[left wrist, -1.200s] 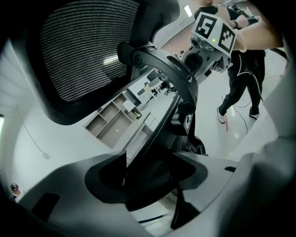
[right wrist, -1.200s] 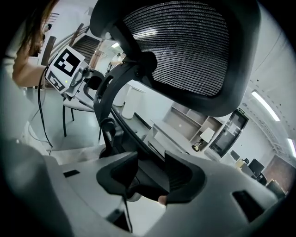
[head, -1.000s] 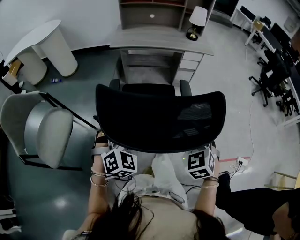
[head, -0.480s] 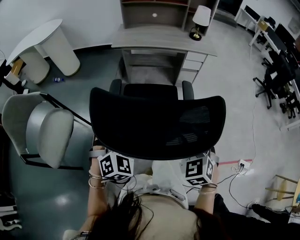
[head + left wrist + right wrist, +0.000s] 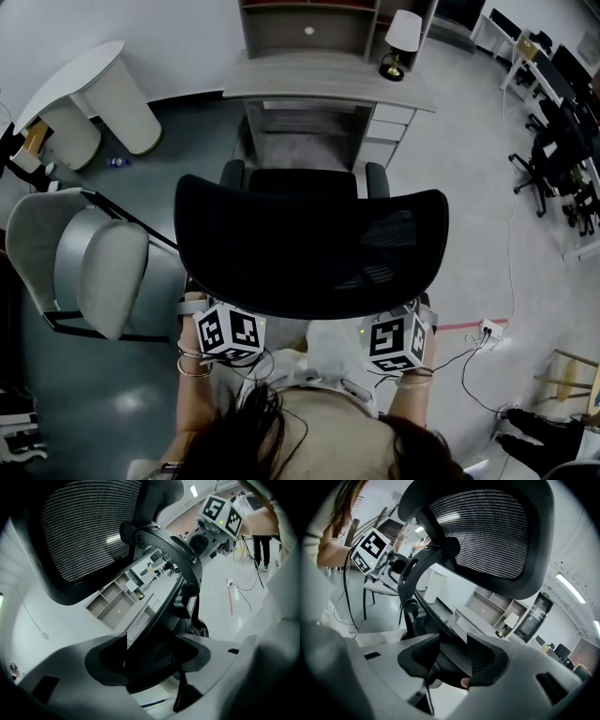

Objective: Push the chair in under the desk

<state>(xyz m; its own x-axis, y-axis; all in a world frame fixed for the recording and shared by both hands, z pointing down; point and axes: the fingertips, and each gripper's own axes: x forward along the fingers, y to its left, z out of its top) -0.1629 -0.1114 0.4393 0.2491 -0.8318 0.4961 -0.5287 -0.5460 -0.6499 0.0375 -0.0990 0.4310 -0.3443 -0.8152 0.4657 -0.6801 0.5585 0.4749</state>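
Room: office with a grey floor (image 5: 469, 187); a pale shell chair (image 5: 108, 277) stands at the left of the head view.
Counter: grey wooden counter (image 5: 328, 80) at the far side, drawers under its right part, a white table lamp (image 5: 401, 37) on its right end.
Chair: black mesh office chair (image 5: 309, 239) faces the counter's knee opening, armrests just short of it, seat not yet under, backrest toward the person.
Left side: left hand-held gripper (image 5: 150, 653) sits at the backrest's lower left edge, jaws pinching the chair's back frame.
Right side: right hand-held gripper (image 5: 452, 656) sits at the lower right edge, jaws clamped on the same frame.
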